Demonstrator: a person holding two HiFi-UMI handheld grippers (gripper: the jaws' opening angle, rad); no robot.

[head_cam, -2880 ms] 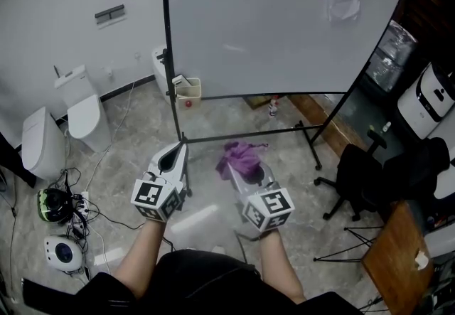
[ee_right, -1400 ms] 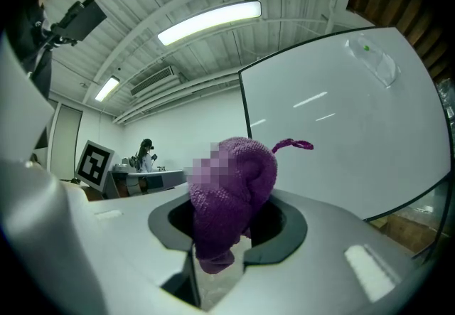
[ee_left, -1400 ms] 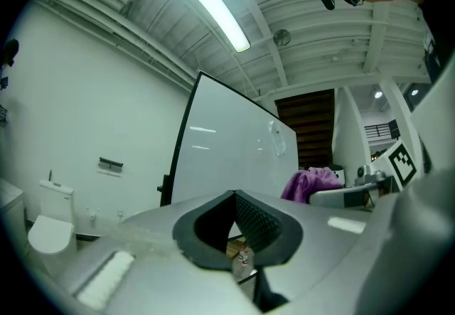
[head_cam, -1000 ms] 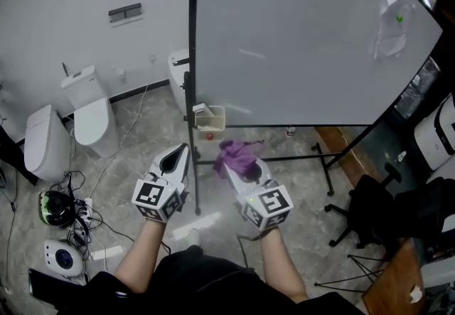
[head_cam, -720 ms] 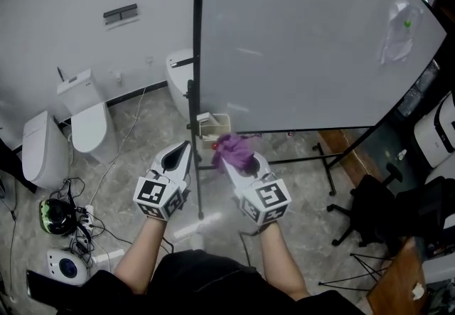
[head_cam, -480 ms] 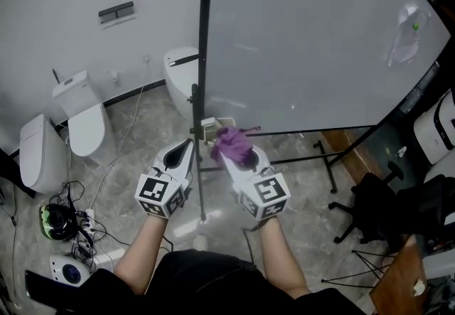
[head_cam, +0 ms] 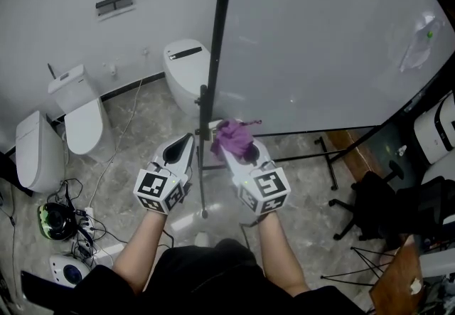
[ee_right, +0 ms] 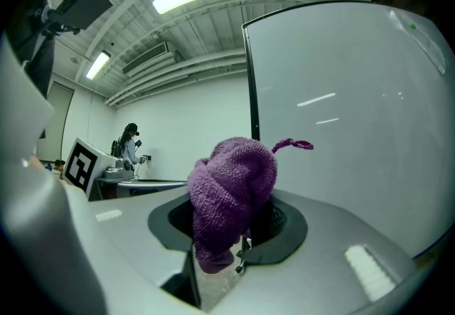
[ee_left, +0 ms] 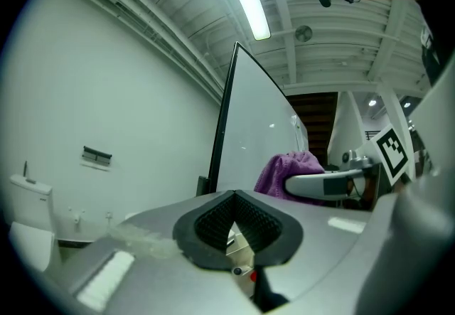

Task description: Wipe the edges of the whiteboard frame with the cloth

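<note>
The whiteboard (head_cam: 327, 36) stands ahead, its black left frame post (head_cam: 217, 57) running down between my two grippers. A bunched purple cloth (head_cam: 233, 137) sits just right of that post, near the board's lower left corner. My right gripper (head_cam: 237, 148) is shut on the cloth, which bulges out over the jaws in the right gripper view (ee_right: 231, 189); whether it touches the frame I cannot tell. My left gripper (head_cam: 184, 147) is shut with nothing in it, just left of the post. The left gripper view shows the post (ee_left: 220, 136) and the cloth (ee_left: 281, 170) beyond the jaws.
White toilet-like units (head_cam: 75, 107) stand by the wall at the left, another (head_cam: 186, 68) behind the post. Cables and a helmet (head_cam: 53, 210) lie on the floor at lower left. An office chair (head_cam: 373, 200) and the stand's leg (head_cam: 328, 161) are to the right.
The view has closed in on the board's left edge. Both grippers have come up to the black post, and the cloth now sits right beside it.
</note>
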